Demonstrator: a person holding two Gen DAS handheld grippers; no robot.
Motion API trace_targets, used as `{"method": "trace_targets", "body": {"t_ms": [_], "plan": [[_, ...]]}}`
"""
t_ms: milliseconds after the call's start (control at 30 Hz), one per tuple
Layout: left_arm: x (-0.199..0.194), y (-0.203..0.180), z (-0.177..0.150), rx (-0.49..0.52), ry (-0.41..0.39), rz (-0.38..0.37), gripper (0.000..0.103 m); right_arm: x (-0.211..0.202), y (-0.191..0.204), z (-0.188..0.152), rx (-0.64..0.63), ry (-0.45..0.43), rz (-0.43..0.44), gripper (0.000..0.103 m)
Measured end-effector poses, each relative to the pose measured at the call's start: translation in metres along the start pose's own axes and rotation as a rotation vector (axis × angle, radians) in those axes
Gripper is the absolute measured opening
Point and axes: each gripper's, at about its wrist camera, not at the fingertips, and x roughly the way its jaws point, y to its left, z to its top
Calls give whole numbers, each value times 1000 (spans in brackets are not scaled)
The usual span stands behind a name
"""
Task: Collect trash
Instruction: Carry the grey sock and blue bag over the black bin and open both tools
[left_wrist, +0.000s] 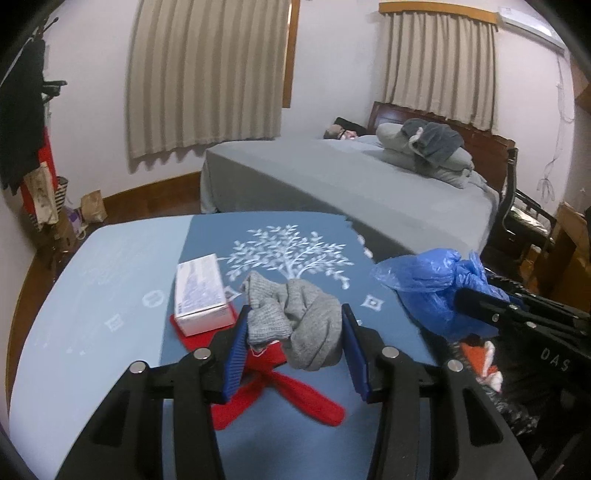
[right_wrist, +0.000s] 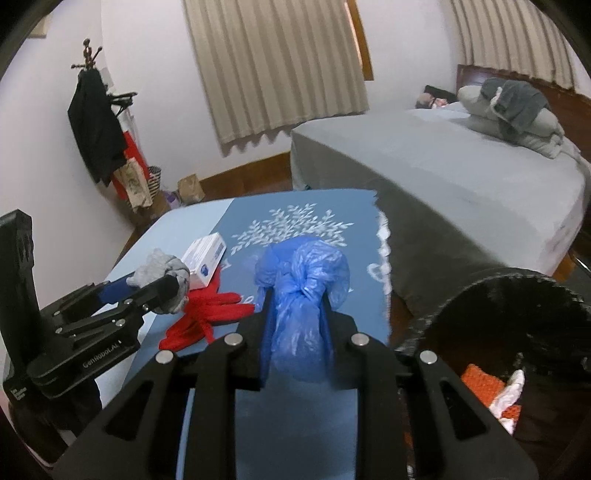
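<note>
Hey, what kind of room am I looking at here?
Most likely a bedroom in a home: a bed with grey covers and pillows against a wooden headboard, curtains drawn over the windows, and a coat stand hung with dark clothes by the wall.

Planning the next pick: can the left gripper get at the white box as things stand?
Probably not yet: the left gripper is shut on the grey cloth. The white box itself lies uncovered on the table, just beside it.

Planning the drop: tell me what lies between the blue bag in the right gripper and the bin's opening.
Nothing: in the right wrist view the blue bag hangs in the right gripper, and only the table edge and open air separate it from the black bin.
</note>
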Motion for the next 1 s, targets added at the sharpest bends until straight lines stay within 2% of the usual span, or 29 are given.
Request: {"method": "trace_targets", "body": {"t_ms": [400,800,1000], "plan": [[1,-69,13,76,-19,-122,47,-54,-56,-5,69,-73,-115,22],[12,-155,16,174,-12,-296,47,-105,-122,-35,161,-103,-262,22],[16,-189,11,210,-7,-357,47,-123,-152,-53,201,-104,-322,22]]}}
